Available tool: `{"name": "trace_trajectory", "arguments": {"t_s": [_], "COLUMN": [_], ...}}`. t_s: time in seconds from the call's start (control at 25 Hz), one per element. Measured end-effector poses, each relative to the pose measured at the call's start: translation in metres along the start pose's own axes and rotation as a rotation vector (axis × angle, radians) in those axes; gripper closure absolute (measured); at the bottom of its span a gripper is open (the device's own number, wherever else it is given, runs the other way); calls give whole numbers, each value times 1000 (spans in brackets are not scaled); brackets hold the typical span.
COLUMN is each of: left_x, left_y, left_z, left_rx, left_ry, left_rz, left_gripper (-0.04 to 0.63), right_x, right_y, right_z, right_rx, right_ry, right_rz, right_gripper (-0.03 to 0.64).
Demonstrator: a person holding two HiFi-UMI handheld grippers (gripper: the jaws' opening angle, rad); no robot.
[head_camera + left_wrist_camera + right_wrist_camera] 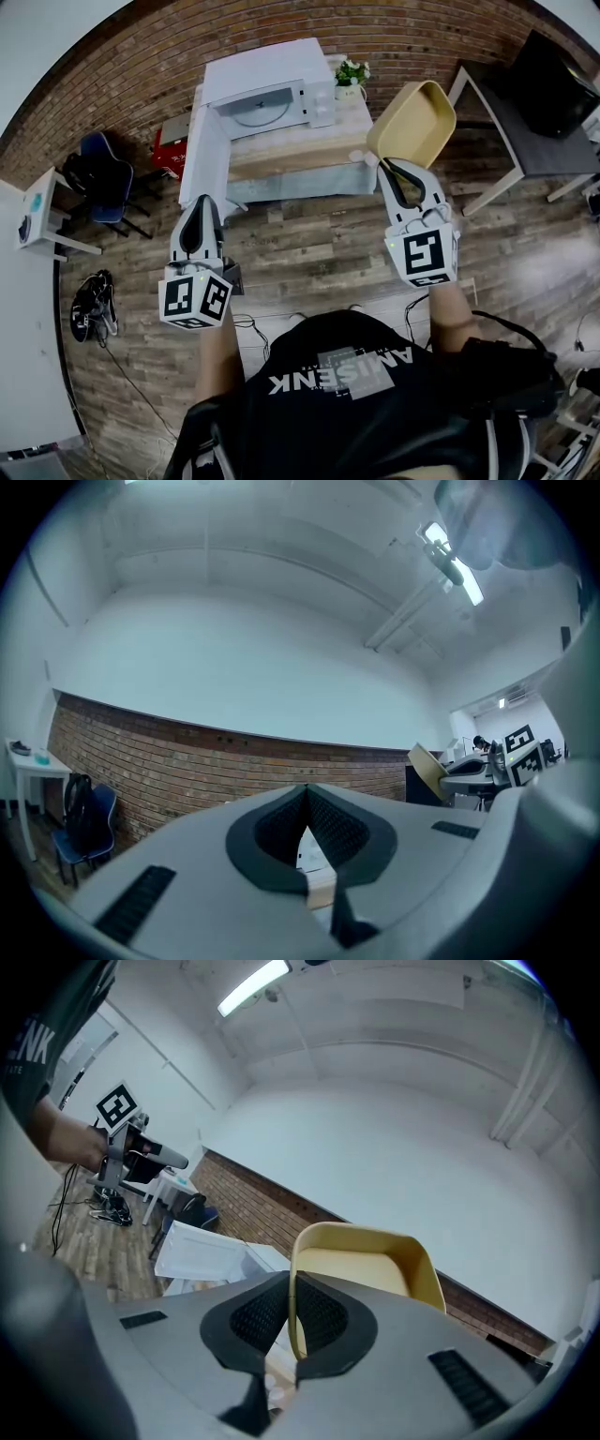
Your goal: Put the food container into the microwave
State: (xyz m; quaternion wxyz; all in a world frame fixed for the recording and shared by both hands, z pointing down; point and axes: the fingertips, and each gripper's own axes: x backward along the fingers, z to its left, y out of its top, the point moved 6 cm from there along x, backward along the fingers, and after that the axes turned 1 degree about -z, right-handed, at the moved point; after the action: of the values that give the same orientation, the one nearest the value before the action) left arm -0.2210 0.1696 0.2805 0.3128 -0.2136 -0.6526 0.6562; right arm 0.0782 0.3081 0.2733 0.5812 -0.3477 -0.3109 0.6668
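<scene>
At 10 o'clock in the head view a blue chair with black legs (103, 178) stands by the red brick wall (141, 56). At 9 o'clock is the left gripper (201, 208), a grey tool with black pads. In the left gripper view its jaws (307, 803) are pressed together and there is nothing between them.

At 12 o'clock a white box-shaped microwave (267, 94) sits on a table with a pale cloth (300, 164). Its white door (202, 155) hangs wide open toward 9 o'clock, so the round plate inside shows. A small green plant in a white pot (352, 75) stands just beside the microwave, at its 3 o'clock side.

At 1 o'clock is the yellow plastic food container with round corners (412, 120). It is up in the air, tipped on its side, to the right of the microwave and not inside it. The right gripper (392, 169) is at 3 o'clock, below the container. In the right gripper view its jaws (291, 1312) pinch the thin rim of the container (366, 1269).

A dark table with white legs (525, 122) stands at 2 o'clock.
</scene>
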Motion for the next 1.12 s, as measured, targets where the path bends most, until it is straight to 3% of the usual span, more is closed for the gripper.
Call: {"name": "trace_trajectory", "arguments": {"t_s": [0.72,1.12], "left_x": [-14,-33], "left_y": [-10,-26], "left_z": [-62,-96], "left_rx": [-38,-62], "left_ry": [-11,8], "left_rz": [40,78], "left_gripper": [583,583], "right_x": [33,28], "right_y": [-30,-68], "right_z": [-32,-60], "right_rx": [-20,-47], "right_ry": [28,46], "right_rz": [-51,-85], "right_gripper": [568,567]}}
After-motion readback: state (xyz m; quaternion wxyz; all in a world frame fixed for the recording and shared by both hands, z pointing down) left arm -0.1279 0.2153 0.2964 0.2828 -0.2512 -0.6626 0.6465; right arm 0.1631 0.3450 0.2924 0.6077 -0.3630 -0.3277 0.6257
